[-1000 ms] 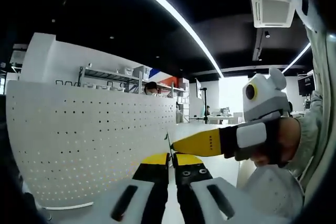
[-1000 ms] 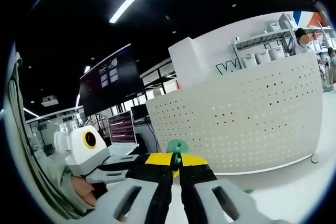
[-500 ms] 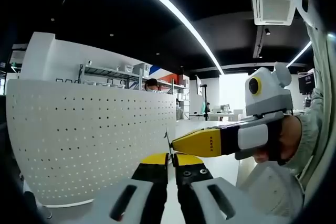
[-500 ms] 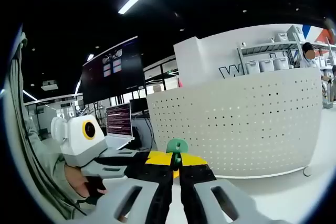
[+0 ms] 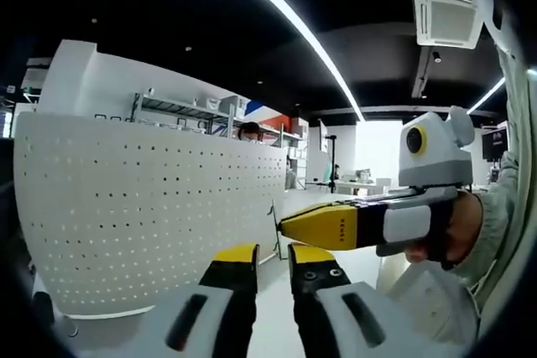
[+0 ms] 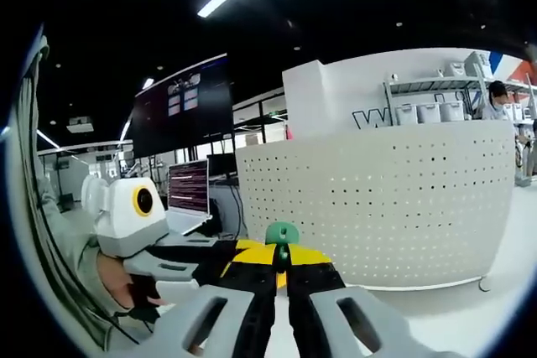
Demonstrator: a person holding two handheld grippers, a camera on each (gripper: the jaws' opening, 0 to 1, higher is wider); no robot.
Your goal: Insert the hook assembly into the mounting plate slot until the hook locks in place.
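Green hook assembly point(image 6: 282, 233) pinched between the closed yellow tips of the right gripper point(image 6: 282, 259), sticking up just past them at the centre of the right gripper view. Mounting plate slot not identifiable in either view.

Left gripper view, from left to right: curved white perforated panel point(image 5: 143, 207) across the left half, with shelving point(image 5: 197, 115) and a person's head point(image 5: 249, 131) showing above its top edge. Long ceiling light strip point(image 5: 294, 23) arcing overhead. Low at centre, left gripper point(image 5: 273, 255) rising from the bottom with its yellow-tipped jaws slightly parted, a narrow gap between them and nothing seen inside. Just above and to the right, right gripper point(image 5: 289, 225) reaching in sideways, a thin piece projecting at its tip, too small to tell apart. Behind it, a hand point(image 5: 453, 228) wrapped around the grip, with a pale sleeve point(image 5: 499, 207) at the far right edge. Ceiling air vent point(image 5: 449, 16) at upper right.

Right gripper view, from left to right: pale sleeve point(image 6: 59, 232) along the left edge, then a hand point(image 6: 122, 278) holding the left gripper point(image 6: 231, 251), whose tip lies just beside the right gripper's jaws; its jaw state not clear from this side. Dark wall screen point(image 6: 180, 106) and a lit monitor point(image 6: 189, 188) behind. White perforated panel point(image 6: 377, 203) across the right half, with shelves point(image 6: 428, 106) and a person point(image 6: 499, 98) above it at far right.
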